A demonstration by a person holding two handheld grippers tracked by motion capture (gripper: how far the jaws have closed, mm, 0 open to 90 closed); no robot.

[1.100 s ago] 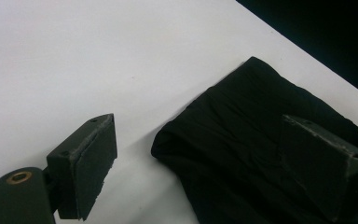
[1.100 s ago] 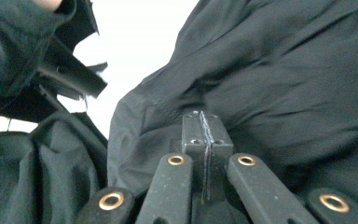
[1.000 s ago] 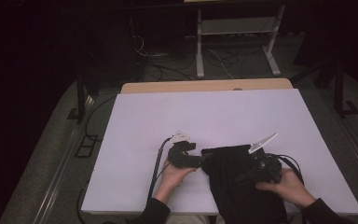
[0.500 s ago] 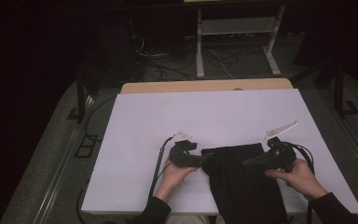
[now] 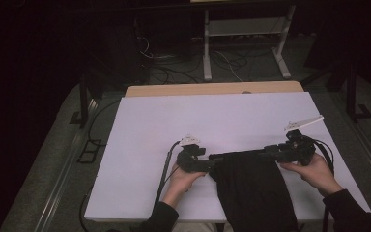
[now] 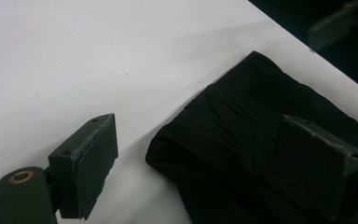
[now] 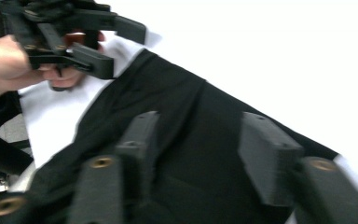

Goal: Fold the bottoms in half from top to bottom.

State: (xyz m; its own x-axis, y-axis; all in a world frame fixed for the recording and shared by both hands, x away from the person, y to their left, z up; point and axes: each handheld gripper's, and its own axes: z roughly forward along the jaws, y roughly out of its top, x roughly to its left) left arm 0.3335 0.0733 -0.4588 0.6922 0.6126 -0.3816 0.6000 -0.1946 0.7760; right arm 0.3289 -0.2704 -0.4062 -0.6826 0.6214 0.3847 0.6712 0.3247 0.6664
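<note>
I have a black cloth (image 5: 251,186) lying on the near half of the white table (image 5: 222,121), between my two hands. It is a dark, matte garment-like piece, folded into a long strip whose far edge runs almost straight from one gripper to the other, while the near end hangs off the table edge toward me. In the left gripper view its corner (image 6: 168,154) is rounded and thick, several layers stacked, with soft creases running across the surface. In the right gripper view a long fold ridge runs down the cloth (image 7: 191,140).

My left gripper (image 5: 207,164) sits at the cloth's left far corner, jaws spread wide: one pad over bare table, the other over the fabric, nothing pinched. My right gripper (image 5: 270,151) is at the right far corner; its jaws have just been opening and now stand apart above the cloth, gripping nothing.
</note>
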